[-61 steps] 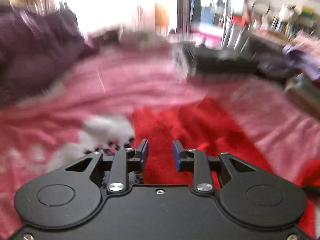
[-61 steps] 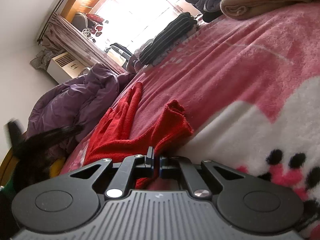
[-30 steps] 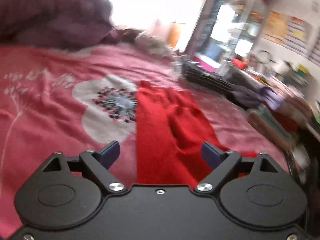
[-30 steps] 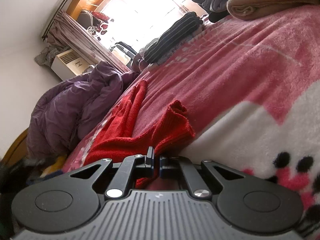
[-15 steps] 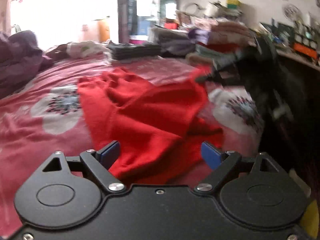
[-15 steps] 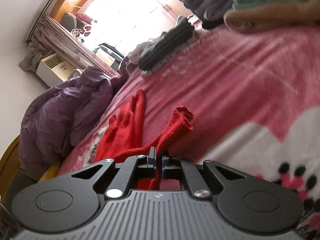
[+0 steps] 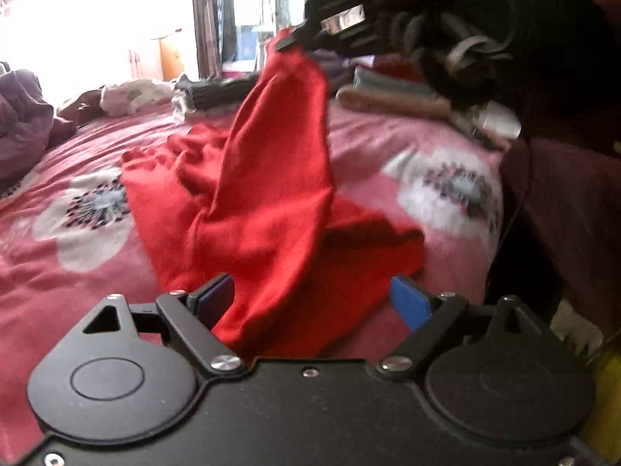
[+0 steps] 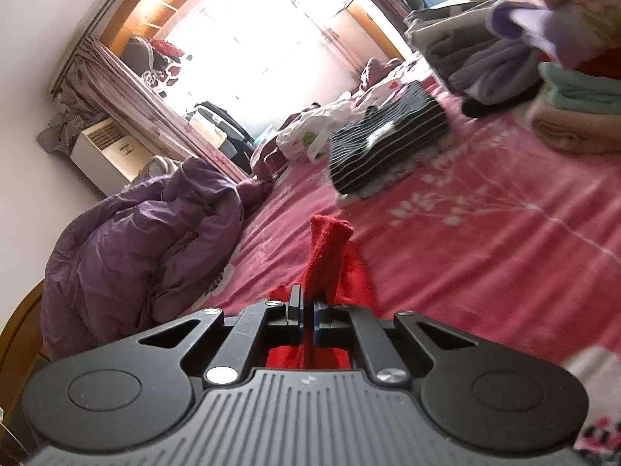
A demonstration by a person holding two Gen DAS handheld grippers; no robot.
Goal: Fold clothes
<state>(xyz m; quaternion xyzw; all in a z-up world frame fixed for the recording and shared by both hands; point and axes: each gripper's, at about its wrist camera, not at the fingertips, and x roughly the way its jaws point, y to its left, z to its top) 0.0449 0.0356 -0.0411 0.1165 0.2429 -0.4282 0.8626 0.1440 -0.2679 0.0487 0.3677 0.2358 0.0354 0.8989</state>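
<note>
Left gripper (image 7: 310, 299): jaws wide apart, low over the near edge of the red garment (image 7: 271, 194), gripping nothing.
Red garment: one; half heaped on the pink blanket (image 7: 58, 283), one corner pulled up into a peak.
Handling: soft, light, limp; it drapes and will slide. Best taken by a second corner or hem, I judge.
Right gripper (image 8: 306, 314): pinched tight on the raised corner.
Grippers: two.
Folded piles at the far edge: several, uncountable.
</note>
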